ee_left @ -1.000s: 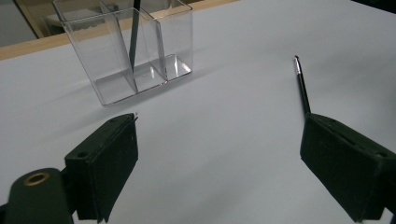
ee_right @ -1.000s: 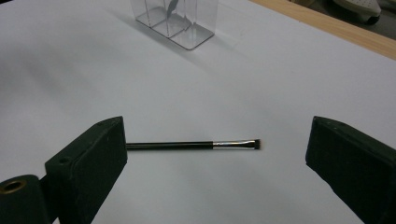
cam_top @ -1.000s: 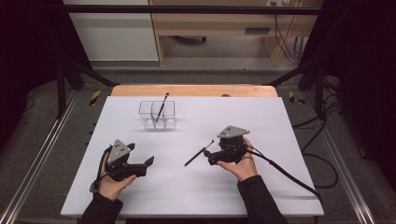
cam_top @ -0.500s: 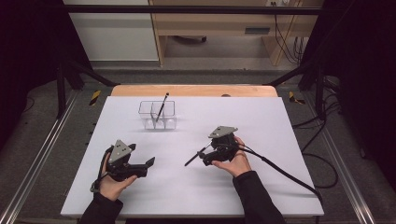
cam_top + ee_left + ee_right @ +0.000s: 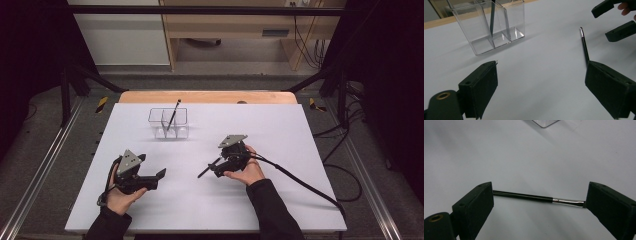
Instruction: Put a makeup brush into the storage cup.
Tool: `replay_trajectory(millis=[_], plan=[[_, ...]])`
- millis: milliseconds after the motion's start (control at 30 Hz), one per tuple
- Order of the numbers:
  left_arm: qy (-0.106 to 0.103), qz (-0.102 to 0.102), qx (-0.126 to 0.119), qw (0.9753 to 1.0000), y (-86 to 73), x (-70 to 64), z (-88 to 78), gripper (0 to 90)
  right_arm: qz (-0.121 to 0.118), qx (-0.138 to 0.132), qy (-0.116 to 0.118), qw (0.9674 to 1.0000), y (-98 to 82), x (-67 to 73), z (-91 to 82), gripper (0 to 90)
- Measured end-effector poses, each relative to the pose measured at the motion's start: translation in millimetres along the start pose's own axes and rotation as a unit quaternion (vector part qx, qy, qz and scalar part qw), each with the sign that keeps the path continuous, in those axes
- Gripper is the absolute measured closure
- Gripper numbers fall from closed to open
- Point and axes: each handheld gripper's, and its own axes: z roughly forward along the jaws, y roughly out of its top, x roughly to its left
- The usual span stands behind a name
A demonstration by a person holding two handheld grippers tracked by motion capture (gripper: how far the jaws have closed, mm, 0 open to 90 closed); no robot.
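While a person's two hands rest on a white tabletop, the right gripper sits low with its jaws spread wide on either side of a thin black pen with a silver end, which lies flat on the tabletop between them, not clamped. Nearer the left edge, the left gripper is also wide open, holding nothing. Farther back, well apart, stands a clear plastic organiser with a second pen leaning inside. No writing is legible
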Motion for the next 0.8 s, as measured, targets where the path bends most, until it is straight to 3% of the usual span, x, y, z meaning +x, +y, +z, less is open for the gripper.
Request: replay_trajectory(millis=[800], plan=[[0.000, 0.000, 0.000, 1.0000, 0.0, 0.9, -0.2, 10.3, -0.044, 0.030, 0.037, 0.9979, -2.1, 4.7, 33.5, 11.9]])
